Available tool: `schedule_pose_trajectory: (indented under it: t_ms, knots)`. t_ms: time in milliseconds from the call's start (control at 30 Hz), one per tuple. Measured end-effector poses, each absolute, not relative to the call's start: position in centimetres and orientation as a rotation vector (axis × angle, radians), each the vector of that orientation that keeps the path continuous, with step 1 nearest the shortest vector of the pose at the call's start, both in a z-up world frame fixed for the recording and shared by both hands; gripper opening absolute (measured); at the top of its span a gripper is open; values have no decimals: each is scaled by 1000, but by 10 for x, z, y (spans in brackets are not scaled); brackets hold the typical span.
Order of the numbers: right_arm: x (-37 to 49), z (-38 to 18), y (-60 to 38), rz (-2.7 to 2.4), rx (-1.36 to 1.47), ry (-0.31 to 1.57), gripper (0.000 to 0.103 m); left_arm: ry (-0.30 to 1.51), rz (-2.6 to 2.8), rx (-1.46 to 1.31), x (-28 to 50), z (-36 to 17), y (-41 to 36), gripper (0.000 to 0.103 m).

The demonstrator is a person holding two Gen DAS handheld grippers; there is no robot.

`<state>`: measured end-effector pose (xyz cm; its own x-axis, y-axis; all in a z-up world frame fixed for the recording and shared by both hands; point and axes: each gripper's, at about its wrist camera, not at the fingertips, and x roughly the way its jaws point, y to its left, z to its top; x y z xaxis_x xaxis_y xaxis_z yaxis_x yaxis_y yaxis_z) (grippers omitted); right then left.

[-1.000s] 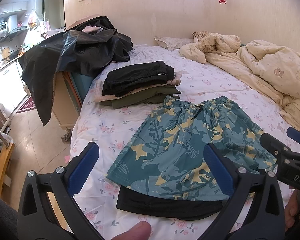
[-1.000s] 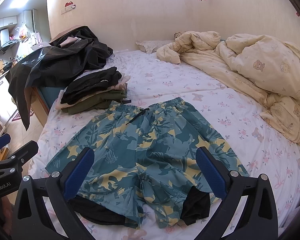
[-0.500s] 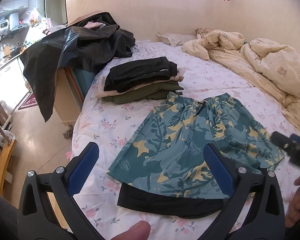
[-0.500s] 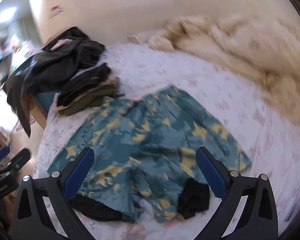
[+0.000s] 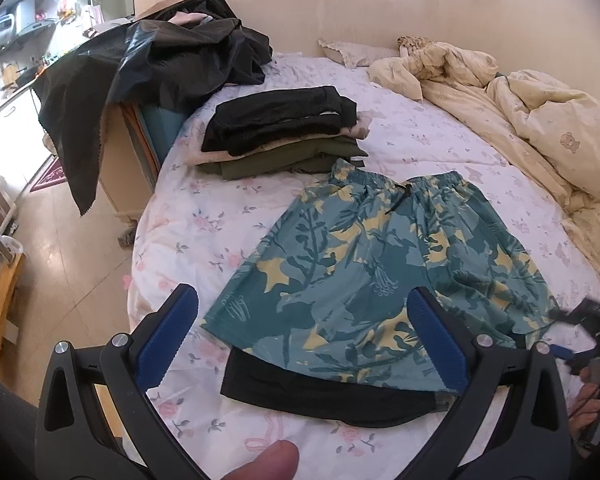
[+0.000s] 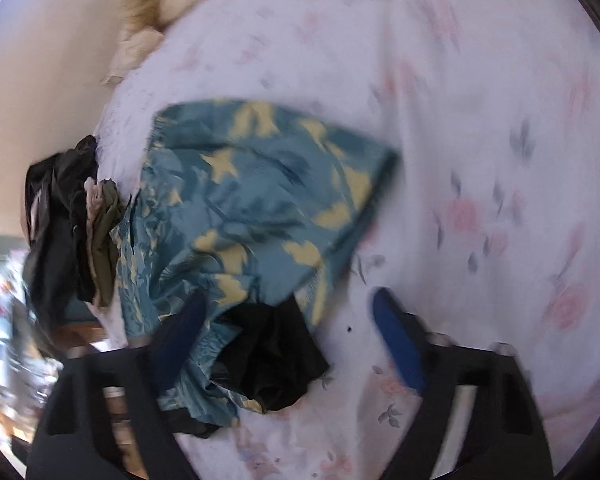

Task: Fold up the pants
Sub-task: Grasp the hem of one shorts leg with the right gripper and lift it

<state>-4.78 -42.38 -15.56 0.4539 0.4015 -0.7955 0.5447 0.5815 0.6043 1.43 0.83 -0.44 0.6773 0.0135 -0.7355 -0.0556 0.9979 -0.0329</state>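
One pair of teal leaf-print shorts lies flat on the floral bed sheet, black lining showing at its hem; beside its waistband we list a stack of folded clothes; our left gripper stands wide above that hem; our right gripper, blurred, gapes wide at the shorts' right leg.
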Motion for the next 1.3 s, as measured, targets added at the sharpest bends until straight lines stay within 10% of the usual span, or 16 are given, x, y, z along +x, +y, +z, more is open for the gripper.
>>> schedule_pose_trajectory:
  t_ms: [667,733,800,1300]
  knots:
    - [-20,-173,-470,-378,1110,1000,54,810,46,-30,17,-8,9,103]
    - [-16,-173,-470,-382,1091,1012,39,802,36,-29,20,-7,6,103]
    - [-13,-167,-466,-372,1039,1007,0,813,29,-14,25,-8,0,103]
    - [-5,-80,-432,-170,791,966,0,1052,-113,83,176,-12,-93,103]
